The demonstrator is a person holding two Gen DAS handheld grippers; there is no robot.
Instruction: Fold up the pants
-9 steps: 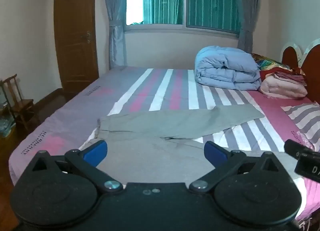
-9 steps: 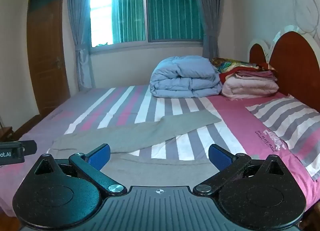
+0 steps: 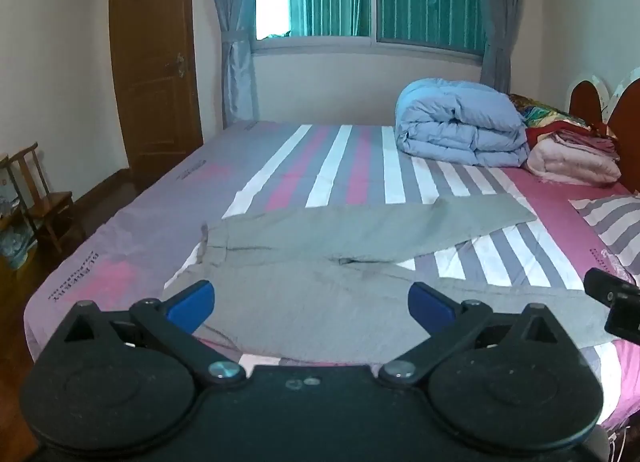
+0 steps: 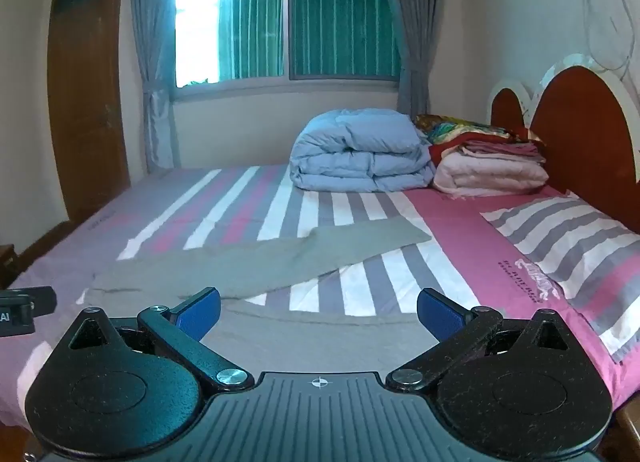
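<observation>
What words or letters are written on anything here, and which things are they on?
"AI": white letters on the left gripper body at the right wrist view's left edge; the start is cut off.
Bed sheet: dark print near the edge, too blurred to read.
Pillowcase: dark print and a logo, too blurred to read.
Right gripper: no readable text.

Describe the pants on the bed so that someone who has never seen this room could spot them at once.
Start from the big bed with the pink, grey and white striped sheet. Along its near edge, right in front of both open grippers, lie the grey pants, spread flat with one leg angling toward the headboard. Unlike the puffy blue quilt and the stacked blankets at the far side, they are thin, plain and unfolded.
</observation>
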